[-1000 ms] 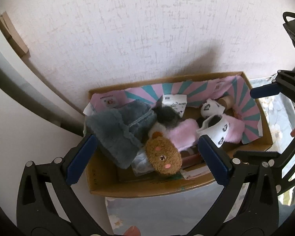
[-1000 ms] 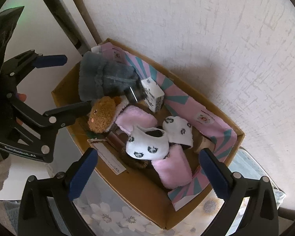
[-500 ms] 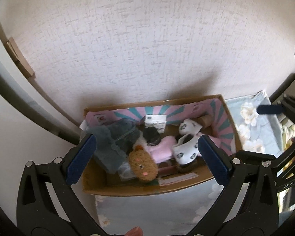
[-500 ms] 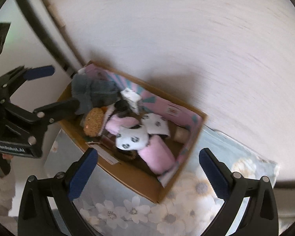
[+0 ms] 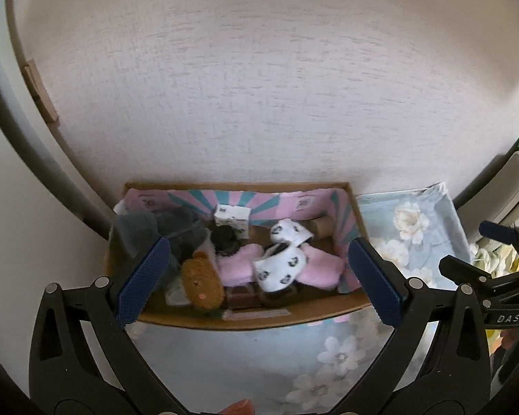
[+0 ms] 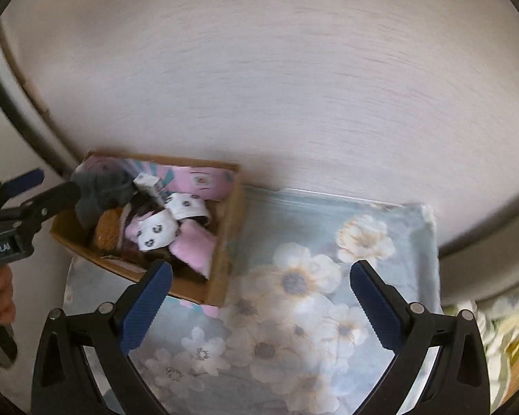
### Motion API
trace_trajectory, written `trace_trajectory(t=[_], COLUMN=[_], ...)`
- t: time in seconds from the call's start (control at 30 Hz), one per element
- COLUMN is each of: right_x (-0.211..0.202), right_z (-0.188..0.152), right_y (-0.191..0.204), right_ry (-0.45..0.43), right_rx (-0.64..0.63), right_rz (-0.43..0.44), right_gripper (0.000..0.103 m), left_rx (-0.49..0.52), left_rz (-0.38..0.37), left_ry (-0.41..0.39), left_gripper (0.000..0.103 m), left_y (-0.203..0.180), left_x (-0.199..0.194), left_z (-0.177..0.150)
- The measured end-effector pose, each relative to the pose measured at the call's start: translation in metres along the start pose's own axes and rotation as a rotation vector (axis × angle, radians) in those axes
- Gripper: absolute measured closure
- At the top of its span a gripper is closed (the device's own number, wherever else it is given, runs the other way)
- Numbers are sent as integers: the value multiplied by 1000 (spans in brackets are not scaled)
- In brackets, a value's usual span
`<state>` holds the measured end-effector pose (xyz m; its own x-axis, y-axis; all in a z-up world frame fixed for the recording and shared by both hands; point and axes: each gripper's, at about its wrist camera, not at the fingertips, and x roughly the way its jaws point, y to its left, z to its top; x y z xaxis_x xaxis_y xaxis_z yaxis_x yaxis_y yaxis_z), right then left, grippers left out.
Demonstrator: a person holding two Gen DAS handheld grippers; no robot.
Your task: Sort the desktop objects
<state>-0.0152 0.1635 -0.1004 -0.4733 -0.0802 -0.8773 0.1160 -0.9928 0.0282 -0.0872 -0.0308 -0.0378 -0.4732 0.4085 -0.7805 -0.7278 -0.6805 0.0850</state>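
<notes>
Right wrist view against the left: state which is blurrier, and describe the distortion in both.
Right wrist view: motion-smeared, the wall texture streaked, the cardboard box and its contents soft. Left wrist view: sharper, the brown plush and panda-print socks legible. Both: fisheye bending, dark rounded corners, soft daylight without harsh glare.

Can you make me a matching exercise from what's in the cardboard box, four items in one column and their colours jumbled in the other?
Items:
1. fuzzy round toy
2. fleece cloth at the box's left end
3. sock with dark prints
4. plush fabric under that sock

Colours:
A. pink
B. white
C. brown
D. grey

All four lie in the cardboard box against the wall.

Pairs: 1-C, 2-D, 3-B, 4-A
</notes>
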Motion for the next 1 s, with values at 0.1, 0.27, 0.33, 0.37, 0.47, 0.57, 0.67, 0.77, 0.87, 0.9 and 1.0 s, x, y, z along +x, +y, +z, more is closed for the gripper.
trace_trajectory(t=[0.1, 0.27, 0.33, 0.37, 0.47, 0.57, 0.67, 0.77, 0.87, 0.9, 1.0], right_x=[-4, -5, -3, -2, -3, -4, -5, -7, -10, -10, -10], right_z=[-14, -42, -50, -54, -62, -67, -68, -69, -70, -70, -70], right_y=[-11, -27, -29, -29, -28, -27, -27, -27, -28, -29, -29], right_ry=[-22, -57, -65, -70, -86, -82, -84, -90, -93, -92, -92], right_rx=[49, 142, 162, 165, 166, 160, 153, 153, 153, 151, 145], right_rz=[-47, -109, -129, -133, -131, -123, -127, -133, -137, -138, -138], right_gripper=[1, 1, 1, 1, 1, 1, 1, 1, 1, 1, 1], left_rx=[-8, -7, 1, 1, -13, -22, -20, -18, -19, -20, -20], left_rz=[4, 27, 33, 34, 41, 37, 53, 55, 61, 61, 66], left_ry=[-14, -38, -31, -27, -12, -2, -7, -11, -16, -20, -27], left_gripper=[0, 0, 0, 0, 0, 0, 0, 0, 0, 0, 0], left_y=[-9, -22, -25, -26, -28, -27, -28, -30, -32, -32, -34], left_x=[-4, -7, -6, -5, -2, -1, -2, -5, -6, -7, -8], left_z=[-11, -29, -34, -37, -45, -50, -52, -53, -53, -54, -55])
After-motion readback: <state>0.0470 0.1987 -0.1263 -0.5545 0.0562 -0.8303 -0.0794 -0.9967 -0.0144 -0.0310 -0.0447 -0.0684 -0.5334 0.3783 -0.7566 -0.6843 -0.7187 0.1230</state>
